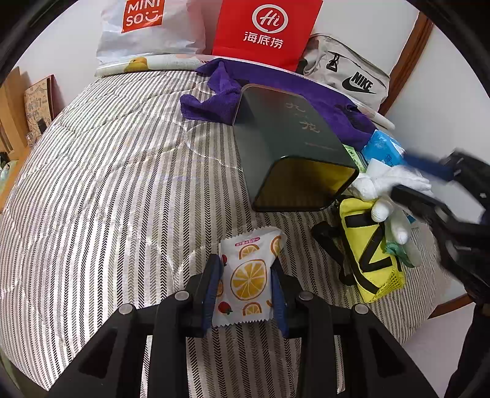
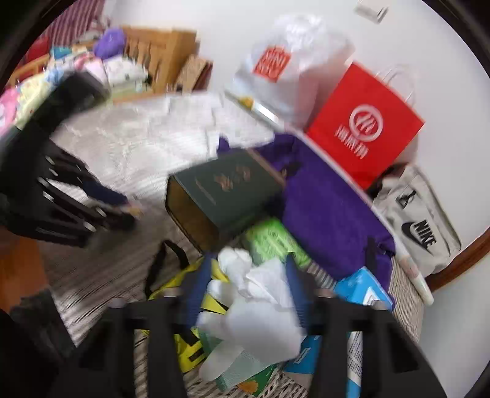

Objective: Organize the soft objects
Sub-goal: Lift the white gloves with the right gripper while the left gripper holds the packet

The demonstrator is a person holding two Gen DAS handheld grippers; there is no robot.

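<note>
A packet printed with orange slices (image 1: 248, 281) sits between the blue pads of my left gripper (image 1: 246, 263), which is shut on its sides just above the striped quilt (image 1: 107, 183). A dark green box (image 1: 284, 137) lies on its side, its open mouth facing me. To its right my right gripper (image 1: 401, 174) is shut on a white glove (image 1: 379, 211), whose fingers dangle over a yellow mesh bag (image 1: 367, 245). The right wrist view is blurred; there the glove (image 2: 263, 306) fills the gap of the right gripper (image 2: 248, 263).
A purple towel (image 1: 214, 101) lies behind the box. A blue tissue pack (image 1: 382, 147) and a green pack (image 2: 272, 238) lie beside it. A red paper bag (image 1: 263, 30), a white Miniso bag (image 1: 147, 27) and a grey Nike bag (image 1: 346, 73) stand along the wall.
</note>
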